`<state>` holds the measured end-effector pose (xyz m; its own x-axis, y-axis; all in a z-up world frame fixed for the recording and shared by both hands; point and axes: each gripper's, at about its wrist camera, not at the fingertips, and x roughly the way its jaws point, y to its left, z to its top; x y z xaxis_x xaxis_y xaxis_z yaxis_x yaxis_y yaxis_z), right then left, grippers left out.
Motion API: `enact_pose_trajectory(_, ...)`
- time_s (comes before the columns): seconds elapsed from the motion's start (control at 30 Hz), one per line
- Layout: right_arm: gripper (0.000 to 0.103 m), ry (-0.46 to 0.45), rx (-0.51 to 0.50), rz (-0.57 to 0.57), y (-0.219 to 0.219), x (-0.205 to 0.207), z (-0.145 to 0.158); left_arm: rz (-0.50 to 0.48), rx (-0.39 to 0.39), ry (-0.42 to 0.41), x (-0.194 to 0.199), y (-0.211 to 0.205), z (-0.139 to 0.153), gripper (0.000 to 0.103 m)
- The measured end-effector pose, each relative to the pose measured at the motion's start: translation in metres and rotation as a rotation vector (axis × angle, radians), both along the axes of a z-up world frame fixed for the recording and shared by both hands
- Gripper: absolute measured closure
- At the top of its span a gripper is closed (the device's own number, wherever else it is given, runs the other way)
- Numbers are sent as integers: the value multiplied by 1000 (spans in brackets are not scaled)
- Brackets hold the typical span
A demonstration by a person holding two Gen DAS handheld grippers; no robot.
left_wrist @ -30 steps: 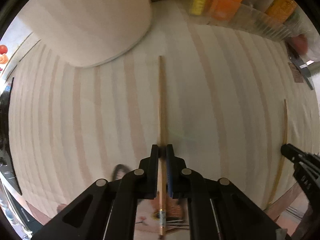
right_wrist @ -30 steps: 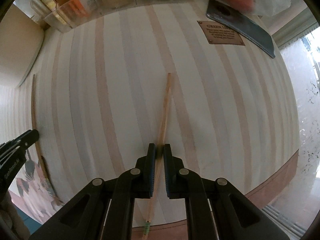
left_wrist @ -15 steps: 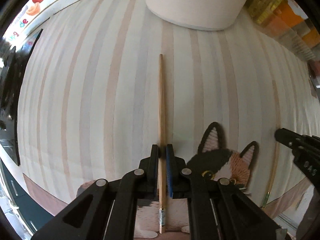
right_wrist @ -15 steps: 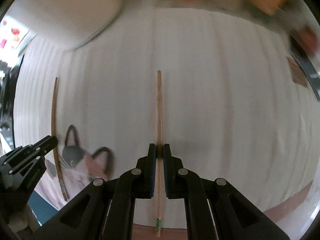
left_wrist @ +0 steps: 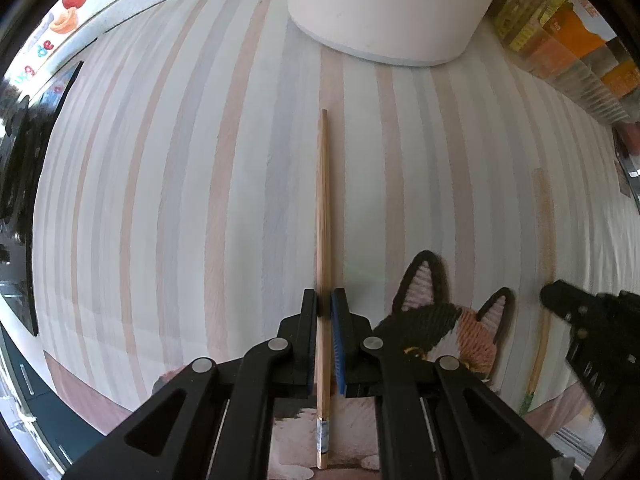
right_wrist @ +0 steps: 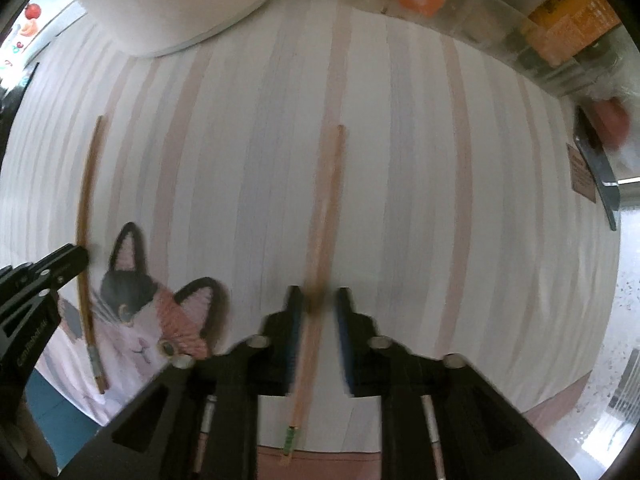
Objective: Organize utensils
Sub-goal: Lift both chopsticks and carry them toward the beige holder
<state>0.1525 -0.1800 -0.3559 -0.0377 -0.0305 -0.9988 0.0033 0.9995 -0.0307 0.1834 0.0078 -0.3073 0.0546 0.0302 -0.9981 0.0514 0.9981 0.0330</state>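
Observation:
My left gripper [left_wrist: 324, 300] is shut on a wooden chopstick [left_wrist: 323, 216] with a silver band, held above the striped cloth; it also shows at the left of the right wrist view [right_wrist: 85, 216]. My right gripper [right_wrist: 318, 300] is open; a second chopstick [right_wrist: 325, 216] with a green-banded end lies blurred between its jaws, free of the pads. That chopstick shows at the right of the left wrist view [left_wrist: 542, 344], beside the right gripper's fingers [left_wrist: 576, 312]. A cat-face mat [left_wrist: 444, 320] lies under both.
A large white round container [left_wrist: 392, 4] stands at the far side. Clear bins with orange and yellow packets [right_wrist: 520, 28] line the back right. A dark phone [right_wrist: 598, 168] and a brown label [right_wrist: 582, 176] lie at the right. The cloth's edge is near me.
My right gripper has opened and let go of its chopstick, which is blurred between the jaws. Both grippers have swung left, bringing the cat mat into view. The left stays shut on its chopstick.

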Motion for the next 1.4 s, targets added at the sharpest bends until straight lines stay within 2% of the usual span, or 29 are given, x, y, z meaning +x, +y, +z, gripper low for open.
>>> enact_pose_trajectory(0.07, 95, 7, 9, 24, 21, -4, 1, -13, 2, -5, -1, -5, -1, 98)
enact_pose_trajectory(0.33, 95, 23, -6, 45, 50, -3, 6, -32, 14, 12, -6, -6, -2, 98)
enact_pose_trajectory(0.43, 95, 23, -16, 54, 48, 6, 12, -36, 17, 21, -6, -8, -3, 98)
enact_pose_trajectory(0.6, 94, 27, -10, 49, 48, 7, -10, -43, 23, 27, 1, -10, -3, 98)
enact_pose_trajectory(0.83, 96, 1, -7, 29, 41, 8, -5, -43, 23, 15, 0, -9, -4, 98)
enact_pose_trajectory(1.1, 96, -36, 44, -8, 25, 1, 9, -45, 1, -47, -8, -10, 26, 98)
enact_pose_trajectory(1.4, 96, -127, 104, -40, 3, -4, 51, -56, -15, -132, -18, -7, 69, 98)
